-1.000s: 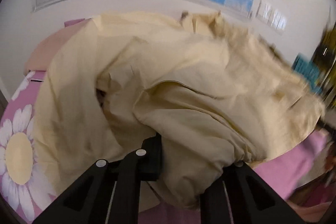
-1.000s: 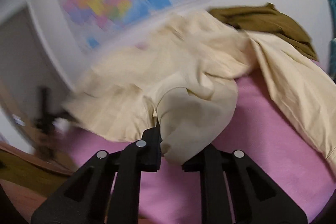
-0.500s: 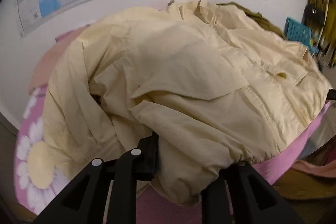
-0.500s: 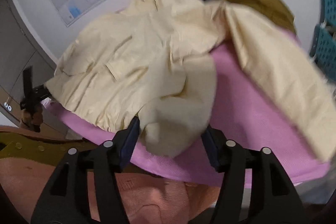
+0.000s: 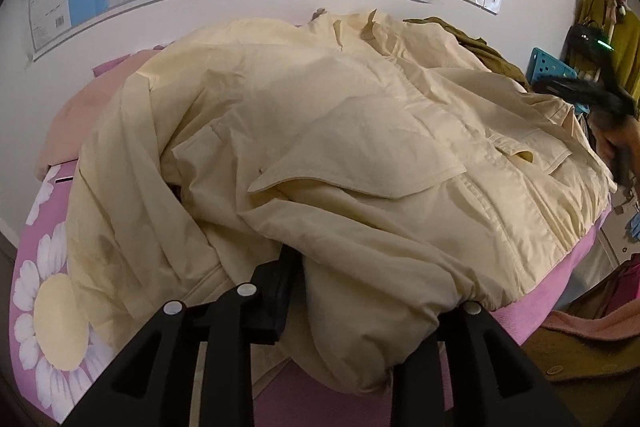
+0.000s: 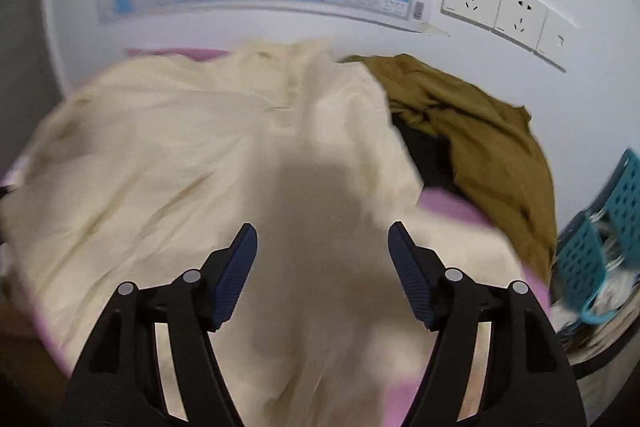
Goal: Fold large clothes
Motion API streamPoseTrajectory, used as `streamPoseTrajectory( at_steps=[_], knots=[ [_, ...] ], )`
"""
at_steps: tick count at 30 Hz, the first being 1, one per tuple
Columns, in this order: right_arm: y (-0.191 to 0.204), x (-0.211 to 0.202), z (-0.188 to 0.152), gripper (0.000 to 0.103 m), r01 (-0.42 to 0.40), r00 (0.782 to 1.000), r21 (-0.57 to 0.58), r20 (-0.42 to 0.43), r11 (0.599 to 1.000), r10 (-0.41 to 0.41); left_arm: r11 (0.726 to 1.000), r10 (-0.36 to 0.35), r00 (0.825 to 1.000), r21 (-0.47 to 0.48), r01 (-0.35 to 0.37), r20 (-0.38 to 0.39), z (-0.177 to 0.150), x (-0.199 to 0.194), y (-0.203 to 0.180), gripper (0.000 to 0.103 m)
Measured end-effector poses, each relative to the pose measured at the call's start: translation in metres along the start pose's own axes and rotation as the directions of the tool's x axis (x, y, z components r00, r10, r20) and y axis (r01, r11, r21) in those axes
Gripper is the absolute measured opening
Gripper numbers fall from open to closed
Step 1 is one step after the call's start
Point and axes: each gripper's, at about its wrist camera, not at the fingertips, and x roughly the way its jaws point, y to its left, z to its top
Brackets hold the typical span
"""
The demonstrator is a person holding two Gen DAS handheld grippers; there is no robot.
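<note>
Left gripper (image 5: 360,307), jaws just easing apart, has jacket (image 5: 360,147) hem bunched between them, anchoring it; right gripper (image 6: 322,267), just opened, hangs empty above.

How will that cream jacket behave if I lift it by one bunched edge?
Probably floppy: the cream jacket lies in soft folds and creases on the pink bedspread. Likely light for its bulk, since the cloth looks thin. Expect it to sag, and its folded flap to fall open.

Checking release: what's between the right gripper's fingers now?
Nothing held. The right gripper has just been opening; only the cream jacket lies beneath the gap, in the right wrist view.
</note>
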Motion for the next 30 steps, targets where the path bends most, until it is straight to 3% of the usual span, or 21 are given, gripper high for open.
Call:
streamPoseTrajectory(
  at_steps=[5, 7, 9, 11, 13, 14, 16, 19, 21, 24, 27, 30],
  knots=[
    [-0.036, 0.048, 0.037, 0.055, -0.072, 0.997, 0.133, -0.019, 0.989, 0.075, 1.0, -0.003, 1.0, -0.019, 0.002, -0.004, -0.002, 0.002, 0.005, 0.033],
    [-0.033, 0.062, 0.049, 0.057, -0.048, 0.998, 0.09, -0.035, 0.995, 0.051, 1.0, -0.002, 1.0, -0.013, 0.002, -0.006, 0.0, 0.003, 0.005, 0.035],
    [-0.027, 0.078, 0.059, 0.073, 0.046, 0.997, 0.018, -0.069, 0.999, -0.045, 1.0, -0.011, 1.0, -0.015, 0.011, -0.01, 0.001, 0.005, 0.006, 0.036],
    [-0.029, 0.097, 0.062, 0.07, 0.056, 0.99, 0.005, -0.133, 0.998, -0.055, 1.0, -0.016, 1.0, -0.017, 0.016, -0.013, 0.003, 0.006, 0.008, 0.037],
    [-0.032, 0.114, 0.062, 0.036, 0.016, 0.983, -0.013, -0.181, 1.0, -0.018, 1.0, -0.023, 1.0, -0.022, 0.022, -0.015, 0.004, 0.008, 0.01, 0.038],
    [-0.033, 0.114, 0.063, 0.003, 0.001, 0.983, -0.017, -0.185, 1.0, -0.004, 0.999, -0.024, 1.0, -0.023, 0.023, -0.016, 0.004, 0.009, 0.01, 0.038],
    [-0.044, 0.098, 0.075, 0.002, -0.008, 0.991, 0.008, -0.131, 1.0, 0.009, 1.0, -0.018, 1.0, -0.024, 0.018, -0.021, 0.005, 0.011, 0.011, 0.038],
    [-0.092, 0.06, 0.103, 0.002, -0.066, 0.998, 0.196, 0.018, 0.978, 0.064, 1.0, 0.018, 0.999, -0.014, -0.019, -0.051, 0.006, 0.018, 0.012, 0.037],
    [-0.12, 0.052, 0.114, 0.001, -0.065, 0.996, 0.296, 0.074, 0.953, 0.046, 1.0, 0.027, 0.996, -0.009, -0.028, -0.084, 0.007, 0.026, 0.012, 0.037],
    [-0.134, 0.076, 0.116, 0.001, -0.012, 1.0, 0.332, 0.027, 0.943, 0.003, 0.999, 0.044, 0.996, 0.013, -0.043, -0.078, 0.008, 0.029, 0.008, 0.038],
    [-0.124, 0.106, 0.105, 0.001, 0.061, 0.998, 0.276, -0.026, 0.959, -0.056, 0.999, 0.039, 0.996, 0.015, -0.038, -0.079, 0.008, 0.028, 0.009, 0.038],
    [-0.121, 0.118, 0.097, 0.003, 0.07, 0.997, 0.298, -0.038, 0.952, -0.061, 0.998, 0.04, 0.996, 0.054, -0.036, -0.074, 0.007, 0.025, 0.006, 0.042]
  ],
)
